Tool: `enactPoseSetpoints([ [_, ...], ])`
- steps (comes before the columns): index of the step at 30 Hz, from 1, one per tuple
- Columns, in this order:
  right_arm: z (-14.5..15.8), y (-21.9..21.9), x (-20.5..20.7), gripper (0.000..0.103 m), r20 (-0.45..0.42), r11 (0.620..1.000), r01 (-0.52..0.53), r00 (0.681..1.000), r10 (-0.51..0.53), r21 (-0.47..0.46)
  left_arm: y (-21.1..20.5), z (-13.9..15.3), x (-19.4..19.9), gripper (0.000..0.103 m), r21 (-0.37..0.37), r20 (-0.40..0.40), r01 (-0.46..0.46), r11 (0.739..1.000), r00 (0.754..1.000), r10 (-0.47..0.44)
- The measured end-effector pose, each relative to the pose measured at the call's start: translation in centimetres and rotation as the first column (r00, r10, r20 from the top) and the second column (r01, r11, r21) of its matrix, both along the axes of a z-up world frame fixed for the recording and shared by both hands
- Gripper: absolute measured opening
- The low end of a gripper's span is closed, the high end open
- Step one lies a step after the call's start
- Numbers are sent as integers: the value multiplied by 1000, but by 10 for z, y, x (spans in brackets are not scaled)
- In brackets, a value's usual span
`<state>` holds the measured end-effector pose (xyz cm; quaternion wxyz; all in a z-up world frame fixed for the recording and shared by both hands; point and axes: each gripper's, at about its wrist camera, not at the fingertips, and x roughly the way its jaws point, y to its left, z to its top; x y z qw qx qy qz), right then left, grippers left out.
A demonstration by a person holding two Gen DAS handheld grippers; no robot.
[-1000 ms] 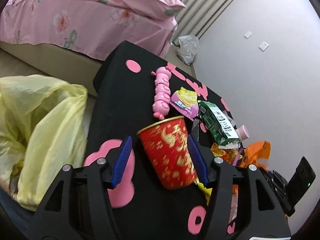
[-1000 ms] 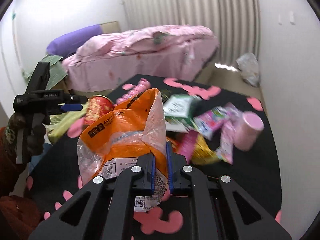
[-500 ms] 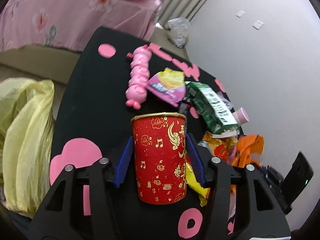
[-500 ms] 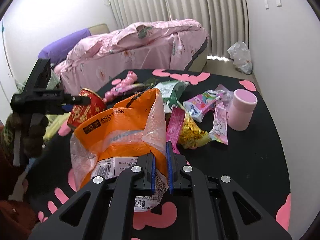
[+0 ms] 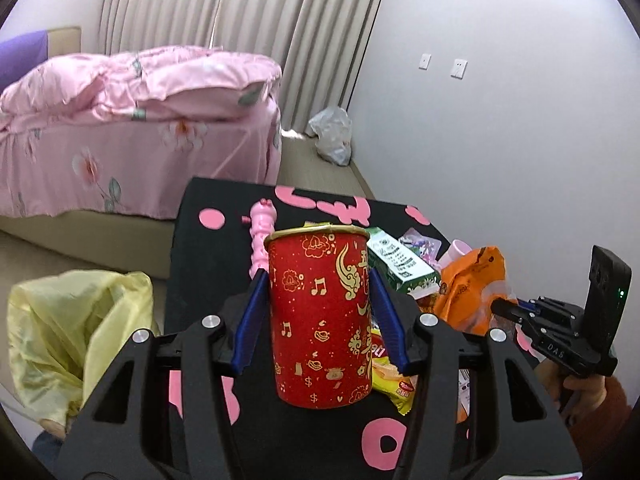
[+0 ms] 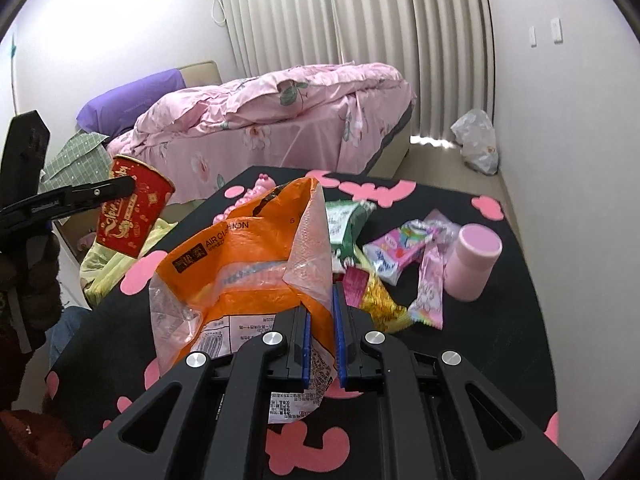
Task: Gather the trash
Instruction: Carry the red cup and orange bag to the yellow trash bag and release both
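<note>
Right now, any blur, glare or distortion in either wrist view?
Left wrist view: sharp, red paper cup crisp, no motion blur; strong fisheye bend with dark vignette corners. Right wrist view: also sharp, print on the orange bag legible; a blown-out sunlit patch on the floor under the curtain; same barrel distortion.

This is a bedroom in a home. A bed with a rumpled pink floral duvet and a purple pillow fills the far side, its beige base showing below the sheet. Pale pleated curtains hang floor to ceiling behind it, and the plain white wall carries light switches or sockets. A low black table with pink cartoon shapes stands near the bed, strewn with snack wrappers. A white plastic bag slumps on the floor by the curtains, and a yellow one sits beside the table
</note>
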<state>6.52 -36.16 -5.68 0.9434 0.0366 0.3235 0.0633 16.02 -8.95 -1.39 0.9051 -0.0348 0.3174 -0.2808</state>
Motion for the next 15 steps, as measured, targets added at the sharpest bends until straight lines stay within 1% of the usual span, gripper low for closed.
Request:
enactPoseSetpoints([
  [7,24,11,7,11,48,999,2,999,1,-47,17,21,-9,49,-45,48,-17,999,999,19],
  [12,43,29,21,11,83,997,-35,996,40,-65,42,34,-13,49,-68,80,-72,995,994,78],
  [15,56,48,33,11,107,993,-74,991,83,-88,68,39,-14,49,-77,96,-126,989,986,133],
])
